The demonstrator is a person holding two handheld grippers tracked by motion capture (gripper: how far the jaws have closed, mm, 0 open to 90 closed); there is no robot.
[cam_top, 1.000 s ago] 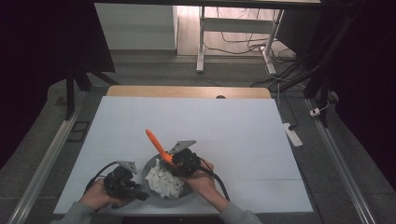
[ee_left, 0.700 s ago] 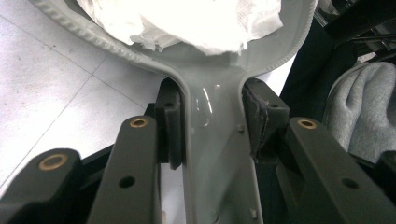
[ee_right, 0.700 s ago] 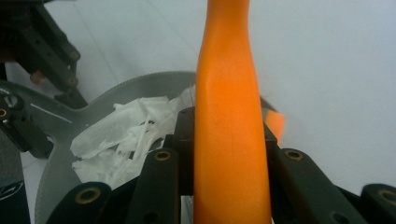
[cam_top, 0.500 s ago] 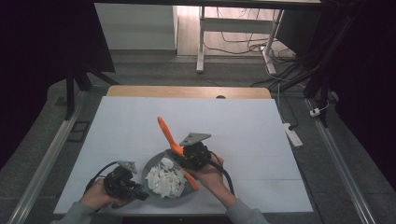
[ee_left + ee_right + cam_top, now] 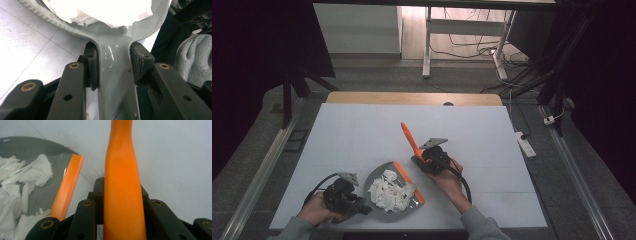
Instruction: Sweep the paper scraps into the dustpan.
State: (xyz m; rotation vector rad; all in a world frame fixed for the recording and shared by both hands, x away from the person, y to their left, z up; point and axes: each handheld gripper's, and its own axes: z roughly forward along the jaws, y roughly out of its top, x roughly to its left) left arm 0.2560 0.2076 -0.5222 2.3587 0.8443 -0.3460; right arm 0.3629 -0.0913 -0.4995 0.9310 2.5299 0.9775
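From above, the person stands at the near edge of a white counter (image 5: 362,130). The left claw (image 5: 362,207) grips the handle of a grey plastic dustpan with an orange front lip (image 5: 384,176), which lies flat near the front edge, slightly left of centre. A heap of crumpled white paper scraps (image 5: 389,192) sits inside the pan. Holding the handle low and level seems meant to keep the pan steady and its lip pressed to the surface so nothing slides out. Just to the right and a little farther off, the right claw (image 5: 419,159) holds an orange plastic brush (image 5: 411,140) whose handle tip points away toward the far left; the brush is clear of the pan, so I judge the sweeping mostly done.

In the left gripper view, the two black jaws are clamped on the narrow grey neck of the dustpan (image 5: 112,65), one pad (image 5: 91,66) on either side, touching it. The paper scraps (image 5: 105,11) pile up just beyond, inside the ribbed rim. A grey sleeve shows at the right.

In the right gripper view, the jaws are closed on the brush's orange handle (image 5: 122,182), which rises straight up between them. At the left lies the dustpan's orange lip (image 5: 67,185), apart from the brush, with the white scraps (image 5: 22,182) behind it.
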